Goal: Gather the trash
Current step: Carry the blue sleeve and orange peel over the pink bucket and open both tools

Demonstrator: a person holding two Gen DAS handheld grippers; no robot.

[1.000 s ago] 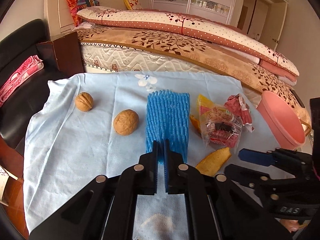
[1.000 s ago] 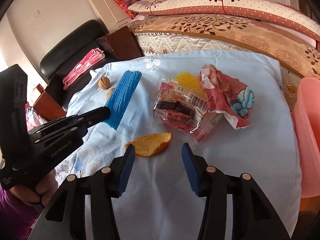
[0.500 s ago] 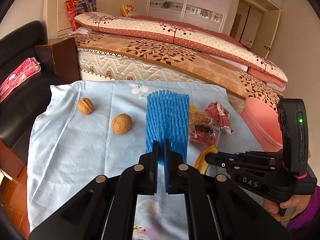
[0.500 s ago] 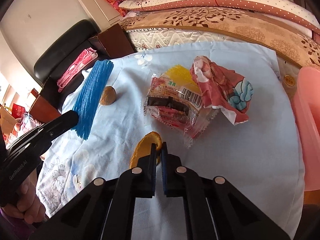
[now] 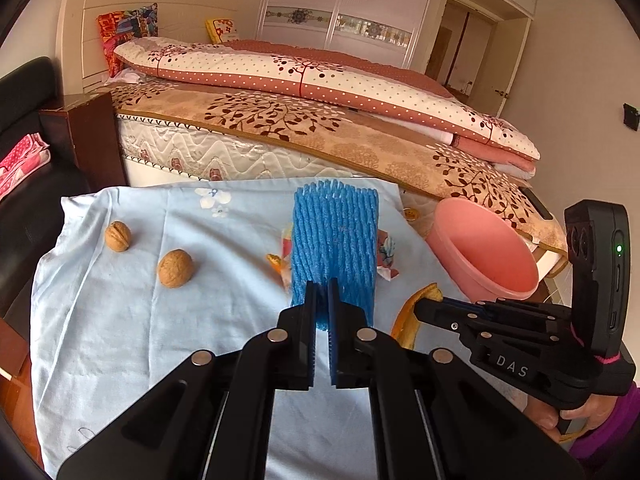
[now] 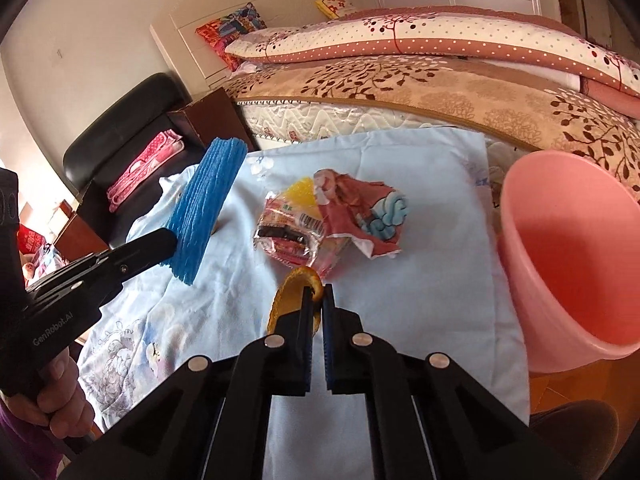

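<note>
My left gripper (image 5: 321,286) is shut on a blue foam net sleeve (image 5: 335,250) and holds it upright above the blue cloth; the sleeve also shows in the right wrist view (image 6: 204,208). My right gripper (image 6: 316,290) is shut on an orange peel (image 6: 289,298), lifted off the cloth; the peel shows in the left wrist view (image 5: 408,318). A clear snack wrapper (image 6: 292,232) and a crumpled red wrapper (image 6: 360,212) lie on the cloth. A pink bin (image 6: 572,256) stands at the right, also in the left wrist view (image 5: 482,250).
Two walnuts (image 5: 175,269) (image 5: 117,236) lie on the left of the light blue cloth (image 5: 100,320). A bed (image 5: 320,120) runs behind the table. A black sofa (image 6: 120,136) with pink cloth and a dark nightstand (image 5: 92,136) stand at the left.
My right gripper closed on the orange peel and lifted it toward the pink bin. My left gripper raised the blue foam sleeve higher and shifted right.
</note>
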